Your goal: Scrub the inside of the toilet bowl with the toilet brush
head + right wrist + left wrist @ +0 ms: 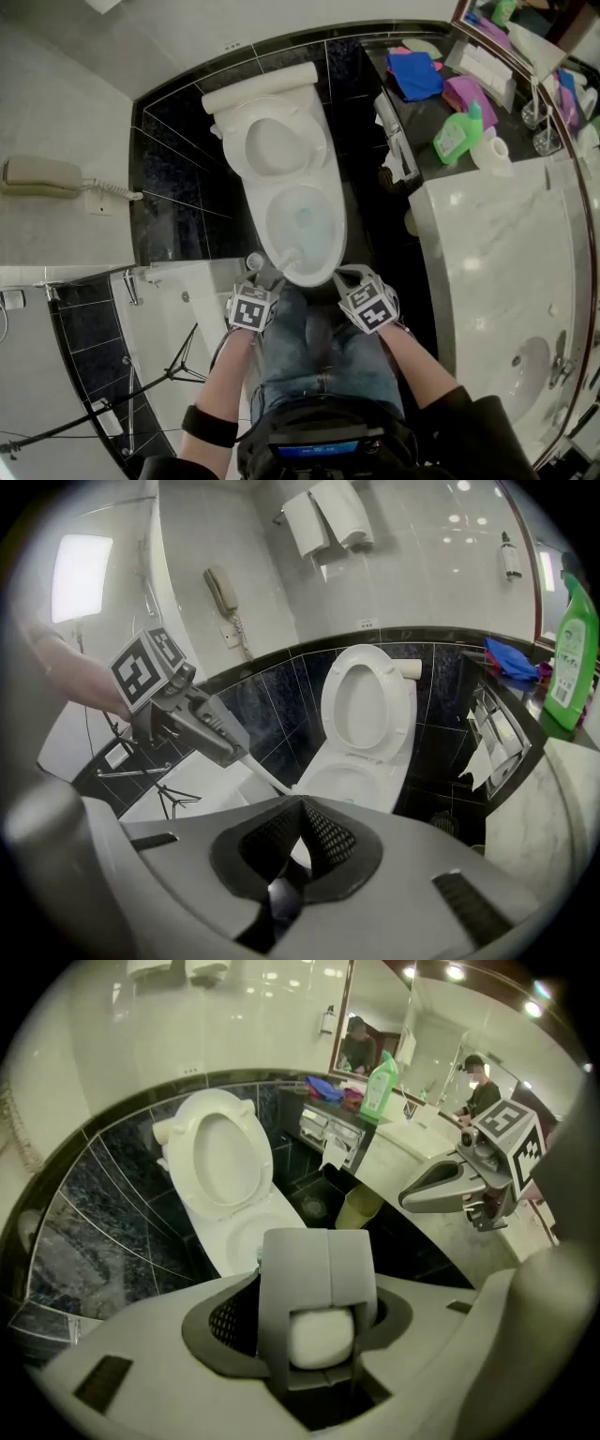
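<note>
The left hand-held gripper [319, 1327] is clamped at a middling width on the white handle of the toilet brush [283, 262]. The handle slants forward and down toward the near rim of the toilet bowl [271, 223]. The seat and lid stand raised, so the bowl lies open with water in its bottom. The brush head seems to sit at the near lip rather than deep inside, though no view shows it clearly. This looks like the start of scrubbing. The next move calls for pushing the head down onto the inner wall and sweeping it round. The right hand-held gripper [300, 810] hovers just right of the bowl's front, jaws together on nothing.
</note>
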`<state>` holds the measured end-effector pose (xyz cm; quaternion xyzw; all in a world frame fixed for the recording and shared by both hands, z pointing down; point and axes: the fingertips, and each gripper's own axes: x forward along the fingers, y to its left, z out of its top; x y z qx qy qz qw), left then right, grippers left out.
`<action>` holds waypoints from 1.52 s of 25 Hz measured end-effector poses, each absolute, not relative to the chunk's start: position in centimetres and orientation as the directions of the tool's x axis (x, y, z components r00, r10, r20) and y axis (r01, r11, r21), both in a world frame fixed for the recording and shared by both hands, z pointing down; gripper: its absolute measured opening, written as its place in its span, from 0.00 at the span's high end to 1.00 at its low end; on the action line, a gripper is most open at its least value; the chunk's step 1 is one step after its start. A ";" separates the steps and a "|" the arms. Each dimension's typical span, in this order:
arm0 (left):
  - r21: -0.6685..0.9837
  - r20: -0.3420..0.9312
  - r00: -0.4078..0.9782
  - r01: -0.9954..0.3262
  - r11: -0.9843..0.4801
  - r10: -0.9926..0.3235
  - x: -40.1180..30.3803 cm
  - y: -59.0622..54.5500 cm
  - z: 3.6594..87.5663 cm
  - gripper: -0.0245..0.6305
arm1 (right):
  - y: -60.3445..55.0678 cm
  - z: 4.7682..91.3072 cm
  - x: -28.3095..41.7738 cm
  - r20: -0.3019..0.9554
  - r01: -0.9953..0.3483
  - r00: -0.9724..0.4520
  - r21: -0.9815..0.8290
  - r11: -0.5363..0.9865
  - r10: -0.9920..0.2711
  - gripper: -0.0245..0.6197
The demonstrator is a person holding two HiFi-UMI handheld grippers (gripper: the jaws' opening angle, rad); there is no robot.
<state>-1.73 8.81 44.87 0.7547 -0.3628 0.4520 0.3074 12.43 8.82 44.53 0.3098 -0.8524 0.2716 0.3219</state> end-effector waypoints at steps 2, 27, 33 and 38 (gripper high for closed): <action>0.143 0.911 0.334 -0.806 -0.574 -0.243 -1.1 8.0 47.3 0.62 | 8.1 46.6 12.1 0.724 -0.705 -0.596 -0.266 0.657 -0.348 0.95; 0.141 0.963 0.262 -0.687 -0.713 -0.063 -3.5 3.0 71.8 0.63 | 3.4 67.0 8.6 0.763 -0.746 -0.575 -0.339 0.573 -0.297 0.95; 0.150 0.962 0.273 -0.618 -0.772 -0.031 -1.0 2.7 73.1 0.63 | 2.9 67.7 9.9 0.755 -0.760 -0.573 -0.345 0.551 -0.318 0.95; 0.202 0.944 0.331 -0.618 -0.760 -0.019 2.5 2.5 73.0 0.63 | 2.5 68.1 12.2 0.762 -0.787 -0.552 -0.340 0.515 -0.339 0.95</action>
